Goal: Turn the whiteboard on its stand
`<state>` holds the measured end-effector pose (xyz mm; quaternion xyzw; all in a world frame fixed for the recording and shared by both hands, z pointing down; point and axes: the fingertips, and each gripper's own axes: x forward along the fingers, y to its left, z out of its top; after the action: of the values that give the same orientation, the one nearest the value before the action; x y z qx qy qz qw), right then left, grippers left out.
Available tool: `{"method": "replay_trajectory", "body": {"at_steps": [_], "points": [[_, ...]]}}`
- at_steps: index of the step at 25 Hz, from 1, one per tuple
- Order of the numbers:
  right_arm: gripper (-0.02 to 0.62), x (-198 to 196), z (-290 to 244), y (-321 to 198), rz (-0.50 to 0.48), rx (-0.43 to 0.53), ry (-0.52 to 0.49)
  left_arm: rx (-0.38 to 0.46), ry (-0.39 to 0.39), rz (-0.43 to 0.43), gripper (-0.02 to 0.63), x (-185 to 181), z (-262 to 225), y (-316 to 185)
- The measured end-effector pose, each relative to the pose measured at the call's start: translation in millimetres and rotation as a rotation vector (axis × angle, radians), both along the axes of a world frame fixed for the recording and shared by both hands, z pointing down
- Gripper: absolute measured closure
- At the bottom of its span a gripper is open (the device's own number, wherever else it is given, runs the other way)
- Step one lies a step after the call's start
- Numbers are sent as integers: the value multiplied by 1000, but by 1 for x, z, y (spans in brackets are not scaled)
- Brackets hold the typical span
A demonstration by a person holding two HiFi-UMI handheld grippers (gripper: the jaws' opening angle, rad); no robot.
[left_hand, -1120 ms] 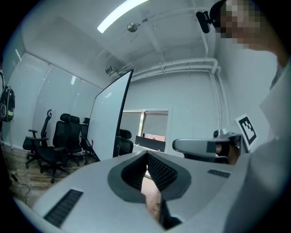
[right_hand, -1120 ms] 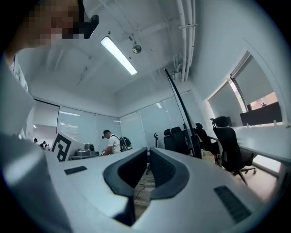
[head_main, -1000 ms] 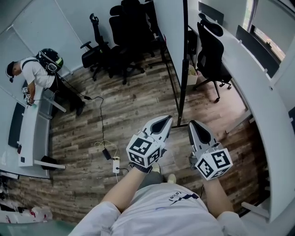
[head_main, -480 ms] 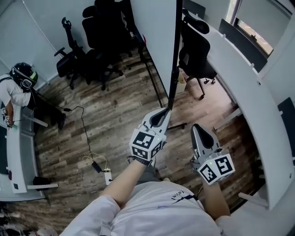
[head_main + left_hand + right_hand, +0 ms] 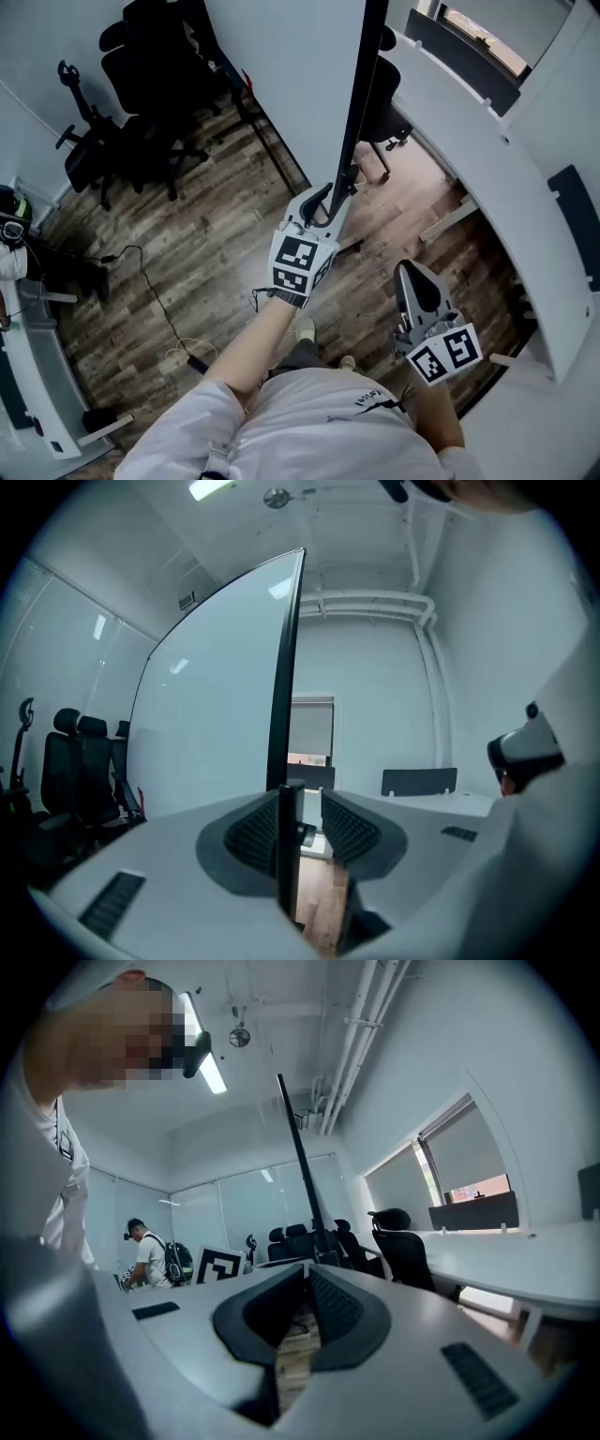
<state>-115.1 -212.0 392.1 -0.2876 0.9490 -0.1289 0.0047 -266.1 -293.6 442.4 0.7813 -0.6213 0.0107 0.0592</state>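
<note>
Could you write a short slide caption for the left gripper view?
Left tongs opening, with the black frame edge of the whiteboard between them.

The person wore a white T-shirt [image 5: 309, 427] with short sleeves and a small dark print [image 5: 370, 400] on its front, dark grey trousers [image 5: 302, 356] and light shoes [image 5: 305, 328].

Head view taken from overhead, steeply down at floor [image 5: 187, 253]; left gripper view set close against whiteboard [image 5: 202, 705] edge; right gripper view farther back; whiteboard shared by all
</note>
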Motion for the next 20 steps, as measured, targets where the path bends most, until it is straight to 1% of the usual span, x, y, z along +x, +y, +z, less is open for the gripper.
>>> {"method": "replay_trajectory", "body": {"at_steps": [5, 11, 15, 20], "points": [[581, 3, 6, -11, 52, -7, 27, 7, -47, 14, 476, 2, 5, -36], [580, 11, 10, -22, 94, -17, 45, 10, -62, -8, 469, 6, 10, -54], [581, 19, 10, -25, 104, -18, 44, 4, -51, -30, 469, 5, 10, -55], [580, 18, 10, -22, 75, -20, 33, -3, -29, -42, 476, 6, 11, -54]]}}
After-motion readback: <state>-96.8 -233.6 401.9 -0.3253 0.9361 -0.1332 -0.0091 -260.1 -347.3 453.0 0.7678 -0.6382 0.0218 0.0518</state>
